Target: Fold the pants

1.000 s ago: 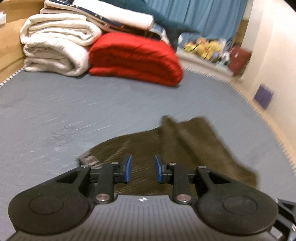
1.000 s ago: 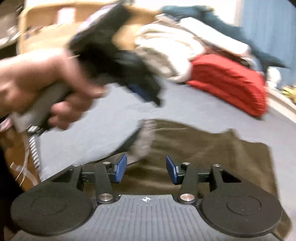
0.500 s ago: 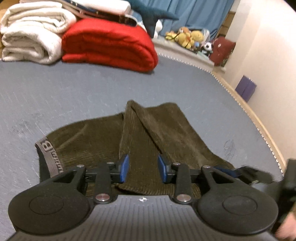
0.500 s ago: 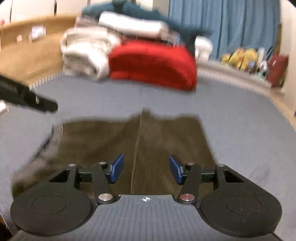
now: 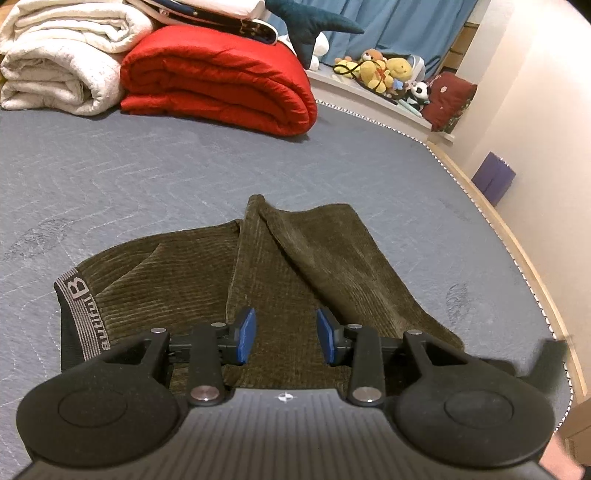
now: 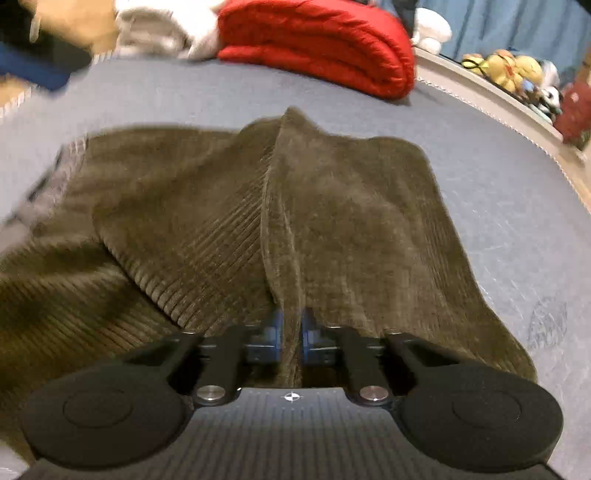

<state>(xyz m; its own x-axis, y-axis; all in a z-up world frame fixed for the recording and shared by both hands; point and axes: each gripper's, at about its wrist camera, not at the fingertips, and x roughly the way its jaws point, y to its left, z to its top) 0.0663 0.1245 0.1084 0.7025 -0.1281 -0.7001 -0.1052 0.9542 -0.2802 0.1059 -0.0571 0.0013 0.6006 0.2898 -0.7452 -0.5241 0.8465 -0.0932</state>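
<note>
My left gripper [image 5: 286, 341] hangs just over the near edge of the pants [image 5: 207, 280], and its jaws are spread wide with nothing between them. The pants are dark olive with thin ribs, and they lie partly folded on the gray bed [image 5: 147, 177]. At their left end I can see the gray waistband [image 5: 75, 306] with letters on it. A long fold runs up the middle of the pants, away from me. My right gripper [image 6: 290, 334] has its jaws pressed together, pinching that fold of the pants [image 6: 332, 206] at the near edge. The picture from that side is a bit blurry. Far back on the bed sit white rolled blankets [image 5: 59, 62] on the left and a red folded blanket [image 5: 218, 81] beside them. Stuffed toys [image 5: 380, 74] sit on a ledge farther right, near a blue curtain [image 5: 388, 22].
</note>
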